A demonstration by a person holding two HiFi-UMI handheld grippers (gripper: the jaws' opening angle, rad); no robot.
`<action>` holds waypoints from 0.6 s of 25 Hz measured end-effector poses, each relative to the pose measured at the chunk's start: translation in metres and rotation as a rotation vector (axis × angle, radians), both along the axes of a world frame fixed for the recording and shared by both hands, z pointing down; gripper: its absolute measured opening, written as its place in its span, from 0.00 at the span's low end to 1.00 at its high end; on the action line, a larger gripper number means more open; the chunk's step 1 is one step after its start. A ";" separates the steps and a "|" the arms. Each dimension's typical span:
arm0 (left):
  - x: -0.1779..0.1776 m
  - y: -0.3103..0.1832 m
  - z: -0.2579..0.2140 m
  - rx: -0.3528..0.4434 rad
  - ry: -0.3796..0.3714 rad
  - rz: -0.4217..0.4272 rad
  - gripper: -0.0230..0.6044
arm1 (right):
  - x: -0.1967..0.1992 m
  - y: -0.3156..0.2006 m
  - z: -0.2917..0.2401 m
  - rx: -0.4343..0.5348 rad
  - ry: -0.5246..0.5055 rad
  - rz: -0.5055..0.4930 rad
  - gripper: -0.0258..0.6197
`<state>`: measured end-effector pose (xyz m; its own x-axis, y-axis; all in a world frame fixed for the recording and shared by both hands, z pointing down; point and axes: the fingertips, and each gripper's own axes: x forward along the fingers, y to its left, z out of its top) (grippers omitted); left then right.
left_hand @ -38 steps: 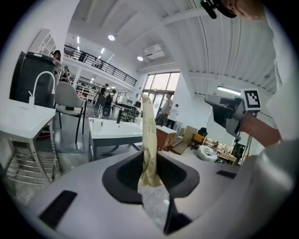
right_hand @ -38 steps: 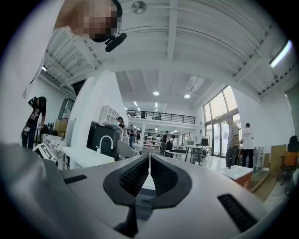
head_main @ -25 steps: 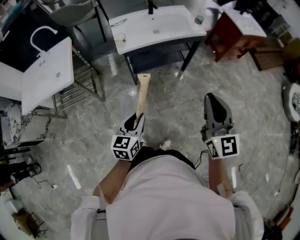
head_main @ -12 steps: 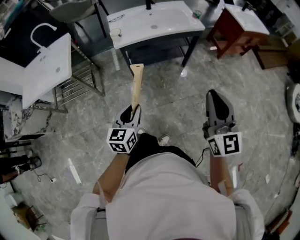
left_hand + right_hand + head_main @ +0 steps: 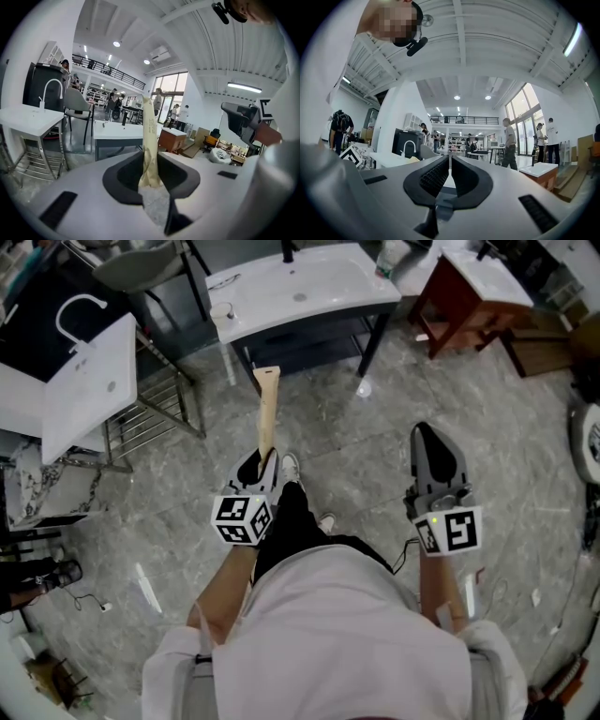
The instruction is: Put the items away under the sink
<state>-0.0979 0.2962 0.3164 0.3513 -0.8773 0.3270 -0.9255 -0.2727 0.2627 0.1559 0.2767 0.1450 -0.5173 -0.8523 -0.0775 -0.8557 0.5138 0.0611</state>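
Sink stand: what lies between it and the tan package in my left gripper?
Head view shows only grey floor, bare, between the tan package tip and the sink stand.

Print on the beige pouch (image 5: 150, 126) is unreadably small, and the faucet (image 5: 287, 251) is cut off.

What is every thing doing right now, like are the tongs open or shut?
left tongs: shut on the beige packet.
beige packet: gripped at one end, sticking out toward the white sink.
right tongs: shut, nothing in them.
white sink: standing ahead on dark legs, packet not there yet.
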 end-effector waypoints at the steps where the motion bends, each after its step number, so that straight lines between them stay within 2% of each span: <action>1: 0.000 -0.003 0.000 0.001 0.002 0.001 0.17 | 0.001 -0.002 0.000 -0.001 0.005 0.000 0.11; 10: -0.003 -0.047 0.012 -0.017 0.022 0.009 0.17 | -0.009 -0.041 0.001 -0.010 0.029 0.000 0.11; 15: -0.008 -0.084 0.023 -0.036 0.030 0.022 0.17 | -0.016 -0.081 0.006 -0.042 -0.002 -0.001 0.11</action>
<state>-0.1058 0.2124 0.3396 0.3805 -0.8570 0.3475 -0.9110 -0.2826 0.3005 0.1400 0.1959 0.1510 -0.5179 -0.8544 -0.0425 -0.8554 0.5166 0.0377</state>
